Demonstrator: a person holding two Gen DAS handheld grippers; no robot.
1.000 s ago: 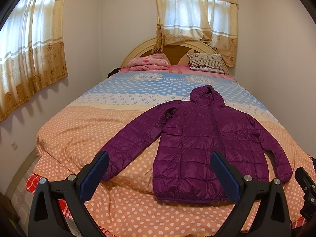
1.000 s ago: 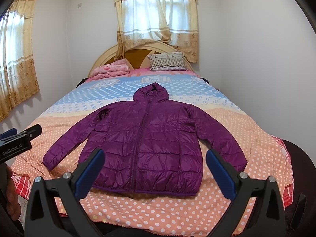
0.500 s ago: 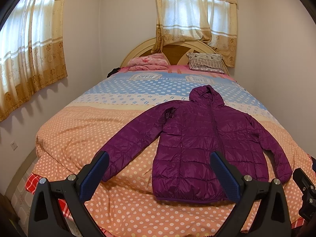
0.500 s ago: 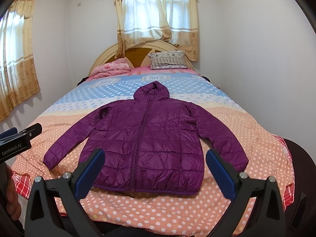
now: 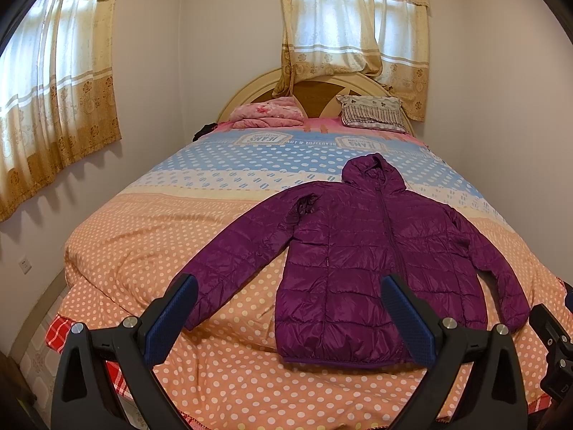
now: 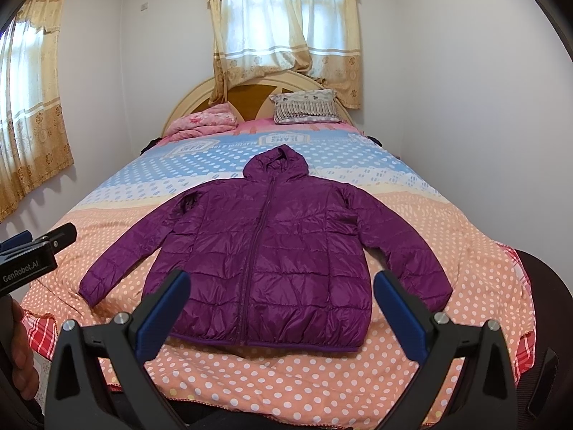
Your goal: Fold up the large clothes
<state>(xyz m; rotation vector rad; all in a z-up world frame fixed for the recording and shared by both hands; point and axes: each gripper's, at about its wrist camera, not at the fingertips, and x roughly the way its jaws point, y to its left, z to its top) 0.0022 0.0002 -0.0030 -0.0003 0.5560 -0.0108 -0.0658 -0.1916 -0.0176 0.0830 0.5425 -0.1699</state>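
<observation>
A purple quilted hooded jacket (image 5: pixel 361 254) lies flat, front up and zipped, on the bed, hood toward the headboard, both sleeves spread out; it also shows in the right wrist view (image 6: pixel 265 251). My left gripper (image 5: pixel 288 286) is open and empty, held above the foot of the bed, nearer the jacket's left sleeve and hem. My right gripper (image 6: pixel 281 281) is open and empty, in front of the jacket's hem. The left gripper's body shows at the left edge of the right wrist view (image 6: pixel 32 258).
The bed has an orange and blue polka-dot cover (image 5: pixel 150 243). A folded pink blanket (image 5: pixel 265 113) and a striped pillow (image 5: pixel 372 113) lie by the wooden headboard (image 6: pixel 250 89). Curtained windows are behind and to the left. A white wall runs close along the bed's right side.
Both grippers have drifted slightly toward the bed; the jacket sits a little higher and larger in the views. Both grippers stay open. The jacket has not moved.
</observation>
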